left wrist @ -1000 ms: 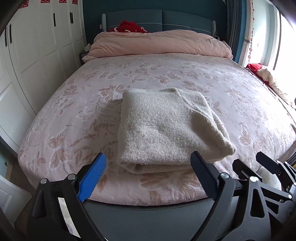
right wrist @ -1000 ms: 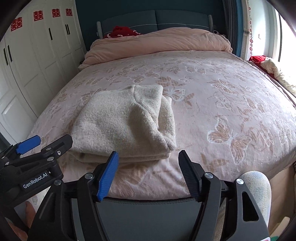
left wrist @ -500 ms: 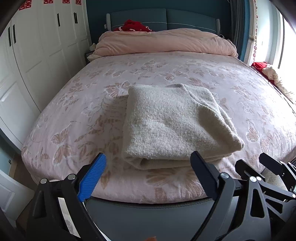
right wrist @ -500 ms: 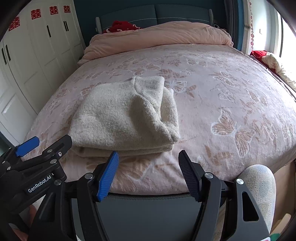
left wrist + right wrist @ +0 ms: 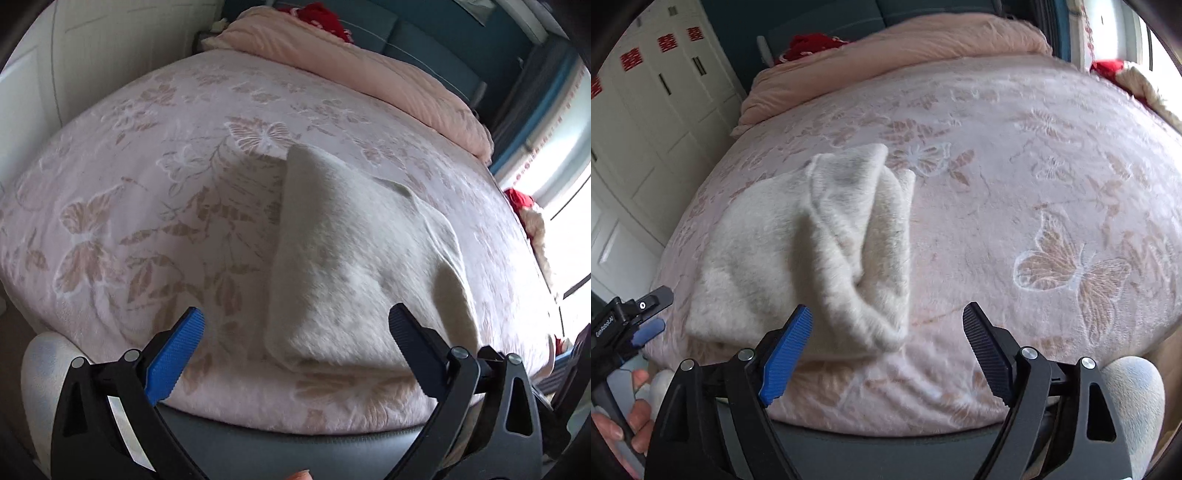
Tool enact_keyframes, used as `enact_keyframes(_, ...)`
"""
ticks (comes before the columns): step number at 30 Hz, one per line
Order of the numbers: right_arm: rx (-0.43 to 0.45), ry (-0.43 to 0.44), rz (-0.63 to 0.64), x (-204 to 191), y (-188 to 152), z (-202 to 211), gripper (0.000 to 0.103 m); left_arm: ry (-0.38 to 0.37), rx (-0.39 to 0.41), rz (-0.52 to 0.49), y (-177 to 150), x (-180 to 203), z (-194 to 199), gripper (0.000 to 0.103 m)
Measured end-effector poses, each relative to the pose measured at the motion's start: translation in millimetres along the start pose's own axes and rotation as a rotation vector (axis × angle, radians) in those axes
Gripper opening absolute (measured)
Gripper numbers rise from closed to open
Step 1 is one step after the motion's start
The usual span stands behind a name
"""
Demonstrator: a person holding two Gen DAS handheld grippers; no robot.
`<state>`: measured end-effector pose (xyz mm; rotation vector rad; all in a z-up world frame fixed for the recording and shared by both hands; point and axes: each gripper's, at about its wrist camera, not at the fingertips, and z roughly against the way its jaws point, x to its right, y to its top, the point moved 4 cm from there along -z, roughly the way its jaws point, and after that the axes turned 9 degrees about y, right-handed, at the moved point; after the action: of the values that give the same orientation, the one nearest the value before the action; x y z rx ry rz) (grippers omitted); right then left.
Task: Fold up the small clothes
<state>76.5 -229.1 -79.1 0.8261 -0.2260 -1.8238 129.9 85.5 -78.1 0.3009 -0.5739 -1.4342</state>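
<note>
Knit: a cream woollen garment (image 5: 362, 266) lies folded into a compact, layered rectangle on the bed (image 5: 155, 206), near the foot edge closest to both cameras.
Placement: it sits on the flat, open part of the pink butterfly-print cover, probably because that gives room to smooth and turn it; the bunched pink duvet (image 5: 923, 48) is well apart, up at the headboard end.
Fold state: from the right wrist view the right-hand side shows several stacked layers and a loose flap (image 5: 882, 229), so that edge looks less tidy than the smooth top seen from the left wrist view.
Left tongs (image 5: 295, 332): spread wide, holding nothing, hovering above the near edge of the bed with the garment's front-left corner between and beyond the fingers.
Right tongs (image 5: 888, 326): also spread wide and empty, poised over the garment's near right corner, not touching it as far as I can tell.
Why so held: both pairs appear lined up on the near edge, which suits either a last fold or lifting the bundle away.
Progress: judged from the tight bundle, folding is nearly or fully done.
Risk: soft knit layers may slip apart if only the top layer is pinched.
Blur: both views are smeared, so fine detail is uncertain.
</note>
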Motion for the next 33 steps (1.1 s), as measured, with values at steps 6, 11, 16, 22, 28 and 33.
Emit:
enact_keyframes(6,-0.192,0.215,-0.201,13.2,22.2,-77.5,0.057,-0.158,-0.278,0.1,14.5,-0.7,-80.2,0.095)
enact_keyframes(11,-0.12,0.272,-0.076,-32.6,48.8,-34.5,0.032,-0.266,-0.277,0.121,28.7,12.9,-49.2,0.035)
enact_keyframes(16,-0.068,0.296,0.021,-45.6,32.0,26.3,0.039,-0.305,-0.227,0.096,16.9,3.5,6.7,0.039)
enact_keyframes(22,-0.163,0.186,-0.113,15.0,-44.5,0.9,0.049,-0.178,-0.239,0.01,-44.3,-5.8,-14.0,0.048)
enact_keyframes(28,-0.003,0.127,0.059,-21.6,-3.6,40.7,0.066,-0.122,-0.087,-0.071,-9.0,14.6,24.1,0.069)
enact_keyframes(33,-0.181,0.162,-0.002,-17.7,-11.8,-32.1,0.016,-0.036,-0.139,-0.142,-16.2,29.0,-16.5,0.054)
